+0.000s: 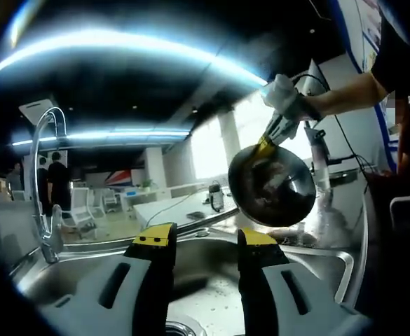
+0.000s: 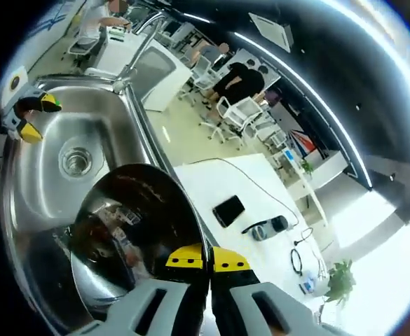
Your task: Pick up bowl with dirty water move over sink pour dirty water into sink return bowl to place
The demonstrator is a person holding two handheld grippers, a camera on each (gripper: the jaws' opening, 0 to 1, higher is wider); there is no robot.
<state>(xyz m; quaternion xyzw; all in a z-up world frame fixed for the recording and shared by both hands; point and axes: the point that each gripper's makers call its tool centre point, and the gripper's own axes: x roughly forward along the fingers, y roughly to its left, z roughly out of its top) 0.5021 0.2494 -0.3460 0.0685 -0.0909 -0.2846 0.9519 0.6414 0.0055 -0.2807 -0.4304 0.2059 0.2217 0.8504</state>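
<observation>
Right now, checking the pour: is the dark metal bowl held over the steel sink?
Yes, the right hand-held gripper holds the dark metal bowl tilted above the steel sink.

No legible text, labels or numbers anywhere.

Shiny dark metal bowl (image 2: 131,231) is up in the air over the steel sink (image 2: 43,133), tipped hard on its side. In the left gripper view it sits around 2 o'clock, with murky brown gunk showing inside. Sink drain's at 10 o'clock from it.
</observation>
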